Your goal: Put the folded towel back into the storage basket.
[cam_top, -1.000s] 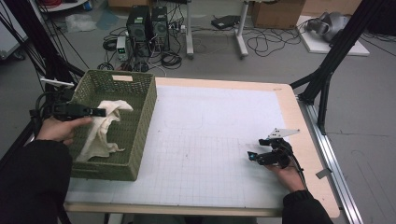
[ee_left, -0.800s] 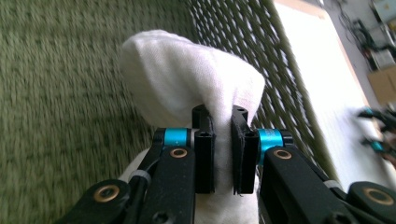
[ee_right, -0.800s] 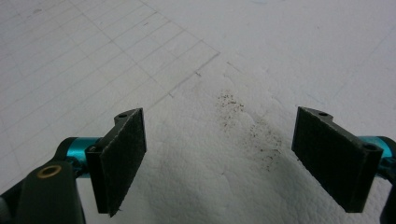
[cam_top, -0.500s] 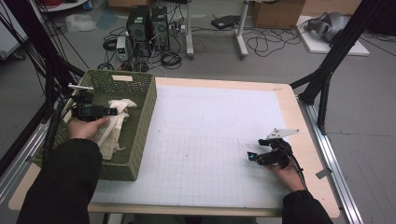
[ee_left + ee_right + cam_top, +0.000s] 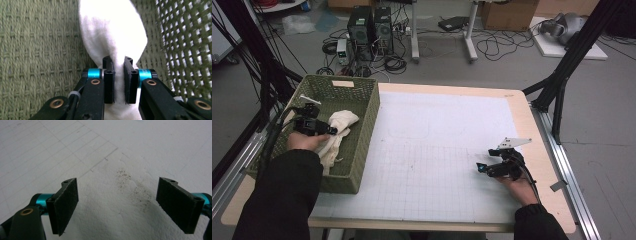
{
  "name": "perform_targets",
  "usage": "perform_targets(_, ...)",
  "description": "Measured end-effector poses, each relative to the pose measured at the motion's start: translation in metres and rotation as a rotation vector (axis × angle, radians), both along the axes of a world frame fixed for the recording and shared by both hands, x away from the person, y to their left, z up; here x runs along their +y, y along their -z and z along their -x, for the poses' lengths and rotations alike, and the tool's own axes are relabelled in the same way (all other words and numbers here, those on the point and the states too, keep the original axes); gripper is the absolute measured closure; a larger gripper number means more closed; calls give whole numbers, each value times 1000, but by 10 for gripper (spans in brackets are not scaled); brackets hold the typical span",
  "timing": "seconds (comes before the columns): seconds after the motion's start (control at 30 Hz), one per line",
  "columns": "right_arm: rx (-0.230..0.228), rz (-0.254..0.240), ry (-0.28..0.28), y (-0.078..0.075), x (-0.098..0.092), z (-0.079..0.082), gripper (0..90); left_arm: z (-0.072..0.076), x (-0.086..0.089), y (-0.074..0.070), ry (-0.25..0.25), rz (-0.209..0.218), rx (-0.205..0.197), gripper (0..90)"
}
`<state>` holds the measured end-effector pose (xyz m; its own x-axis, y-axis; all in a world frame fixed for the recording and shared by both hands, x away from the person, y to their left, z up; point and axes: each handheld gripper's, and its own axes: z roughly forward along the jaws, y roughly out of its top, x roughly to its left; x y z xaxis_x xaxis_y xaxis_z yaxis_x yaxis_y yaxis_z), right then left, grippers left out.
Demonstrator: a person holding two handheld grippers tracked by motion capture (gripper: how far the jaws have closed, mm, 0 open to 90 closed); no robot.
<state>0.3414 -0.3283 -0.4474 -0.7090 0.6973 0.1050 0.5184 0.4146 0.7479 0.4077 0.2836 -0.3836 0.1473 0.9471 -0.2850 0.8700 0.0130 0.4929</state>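
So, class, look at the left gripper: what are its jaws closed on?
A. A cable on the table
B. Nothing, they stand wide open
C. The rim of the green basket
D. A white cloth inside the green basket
D: in the left gripper view the left gripper has its pads pinched on a fold of the white cloth, with the green basket weave behind it.

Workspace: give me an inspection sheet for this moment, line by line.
Surface: white gridded mat on a wooden table, dark specks ahead of the right gripper.
Job's things: white cloth lying in the green basket.
Clutter: nothing seen on the mat.
Grippers: left gripper shut on the cloth inside the basket; right gripper open over the mat, holding nothing.
Cables: one trails from each gripper.
Surroundings: computer towers, floor cables, black frame legs.
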Motion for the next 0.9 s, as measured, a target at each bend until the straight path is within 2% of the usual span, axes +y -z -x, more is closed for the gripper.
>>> perform_targets(0.17, 0, 0, 0, 0, 0, 0, 172, -1, -2, 6, 16, -65, 63, 813)
perform_targets(0.27, -1, 2, 0, 0, 0, 0, 172, -2, -6, 13, 37, -92, 129, 808)
perform_targets(0.33, 1, 2, -1, 0, 0, 0, 172, -3, -10, 17, 58, -143, 172, 799)
perform_targets(0.43, 2, 3, -2, 0, 0, 0, 172, -4, -13, 18, 59, -154, 191, 782)
perform_targets(0.53, -1, -1, -1, 0, 0, 0, 172, -4, -11, 14, 66, -138, 178, 707)
perform_targets(0.67, 3, -2, 2, 0, -1, 0, 172, -4, -7, 0, 62, -70, 106, 548)
perform_targets(0.83, 1, 1, 0, 0, 0, 0, 172, -8, -7, -15, 27, -22, -6, 519)
perform_targets(0.9, 2, 4, 1, 0, 0, 0, 173, -12, -11, -13, 35, -39, -14, 528)
